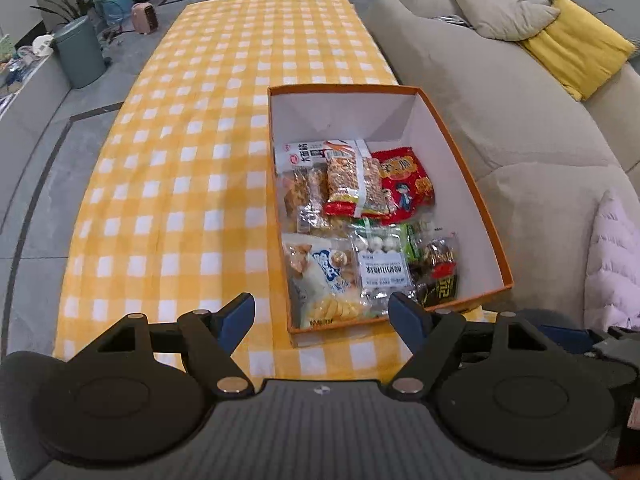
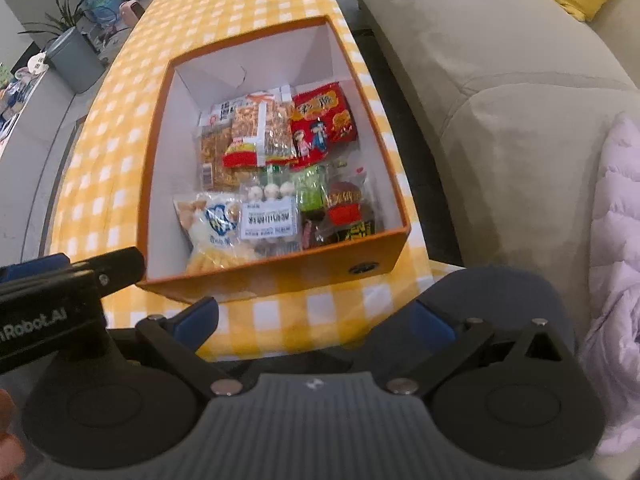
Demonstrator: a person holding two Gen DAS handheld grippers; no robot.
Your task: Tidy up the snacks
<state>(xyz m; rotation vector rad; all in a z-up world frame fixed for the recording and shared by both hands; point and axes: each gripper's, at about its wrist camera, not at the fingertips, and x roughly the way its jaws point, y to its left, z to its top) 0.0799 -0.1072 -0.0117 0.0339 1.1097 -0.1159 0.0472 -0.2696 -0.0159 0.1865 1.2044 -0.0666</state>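
An orange box (image 1: pixel 456 140) with a white inside stands on the yellow checked tablecloth (image 1: pixel 192 152) and holds several snack packets. Among them are a red packet (image 1: pixel 406 182), a peanut bag (image 1: pixel 352 178), a white and blue bag (image 1: pixel 320 276) and a dark packet (image 1: pixel 438 276). The same box (image 2: pixel 154 184) and red packet (image 2: pixel 322 122) show in the right wrist view. My left gripper (image 1: pixel 322 316) hangs open over the box's near edge, empty. My right gripper (image 2: pixel 316 320) is open and empty, just short of the box's near wall.
A beige sofa (image 1: pixel 492 112) with a yellow cushion (image 1: pixel 580 52) runs along the table's right side, with a pale pink quilted cloth (image 2: pixel 616 240) on it. A grey bin (image 1: pixel 78 54), a water jug and plants stand on the floor at the far left. The left gripper's body (image 2: pixel 60 292) shows at the right view's left edge.
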